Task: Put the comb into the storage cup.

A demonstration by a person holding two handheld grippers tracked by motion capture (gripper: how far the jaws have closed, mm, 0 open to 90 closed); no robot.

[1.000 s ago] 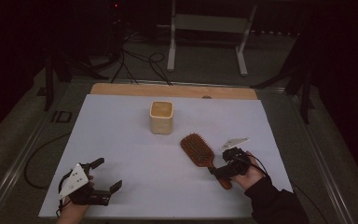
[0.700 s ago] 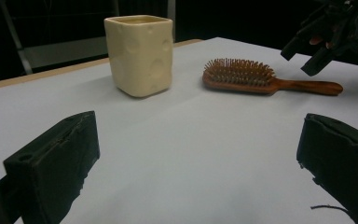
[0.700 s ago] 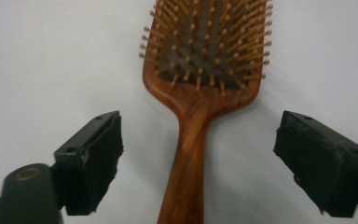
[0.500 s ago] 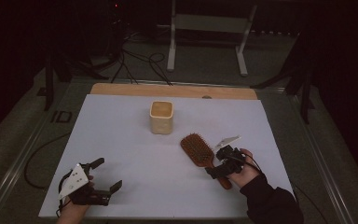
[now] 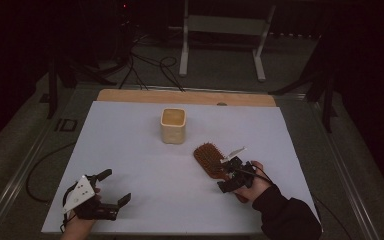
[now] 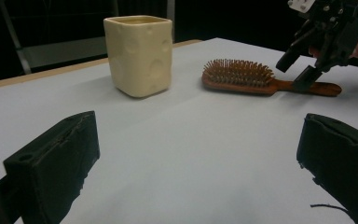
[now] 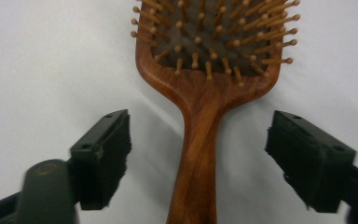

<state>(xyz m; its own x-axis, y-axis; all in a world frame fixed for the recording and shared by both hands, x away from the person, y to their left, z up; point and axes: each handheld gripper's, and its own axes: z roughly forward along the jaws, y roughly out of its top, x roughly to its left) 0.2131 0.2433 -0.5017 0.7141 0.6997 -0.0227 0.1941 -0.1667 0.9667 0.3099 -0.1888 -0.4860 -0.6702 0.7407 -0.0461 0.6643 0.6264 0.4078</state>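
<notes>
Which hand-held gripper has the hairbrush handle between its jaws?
The right hand-held gripper: its open jaws straddle the hairbrush handle. The left one is apart.

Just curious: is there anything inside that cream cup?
Only the cup's rim and upper inner wall show from above, with nothing sticking out. Its bottom is hidden by the walls, so small contents cannot be ruled out.

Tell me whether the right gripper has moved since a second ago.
Yes. In the high view the right gripper has slid left along the hairbrush handle toward the cup, jaws just closing, not yet gripping.
</notes>
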